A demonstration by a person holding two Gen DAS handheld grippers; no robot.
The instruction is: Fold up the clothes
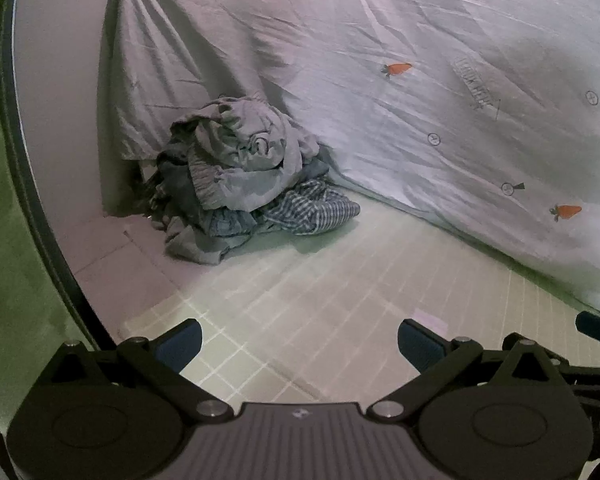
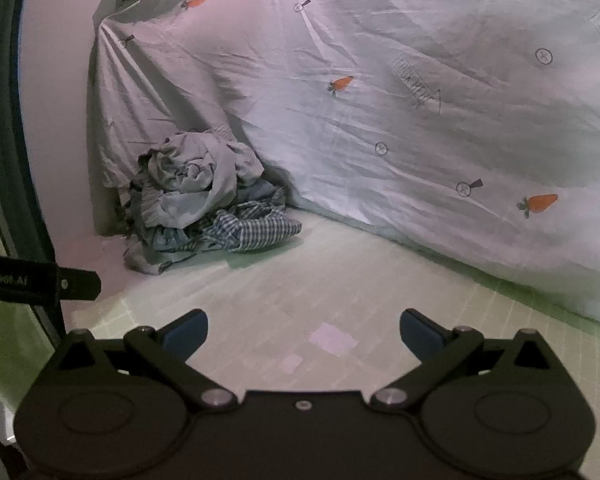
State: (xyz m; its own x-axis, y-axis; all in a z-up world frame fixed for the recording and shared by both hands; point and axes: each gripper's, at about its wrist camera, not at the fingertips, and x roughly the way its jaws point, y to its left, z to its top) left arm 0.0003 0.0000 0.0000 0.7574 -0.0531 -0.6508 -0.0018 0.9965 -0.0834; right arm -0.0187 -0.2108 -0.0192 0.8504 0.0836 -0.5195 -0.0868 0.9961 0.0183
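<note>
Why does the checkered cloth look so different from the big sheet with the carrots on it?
The checkered cloth is small, dark blue and white squares, and crumpled at the bottom of the clothes pile. The carrot sheet is huge, pale, and spread out behind the pile, dotted with orange carrots. The checkered cloth lies on the gridded mat; the sheet slopes up from it. Both are wrinkled fabric, and neither is folded.

Each view looks forward and somewhat downward from just behind its own tool, over a pale green gridded mat (image 1: pixel 300 280). Both face the same corner, where a crumpled heap of grey and blue-checked clothes (image 1: pixel 244 184) lies against a pale carrot-printed quilt (image 2: pixel 420 140). The heap stands well off. The right view catches the left tool's black side (image 2: pixel 40 280) at its left edge.
</note>
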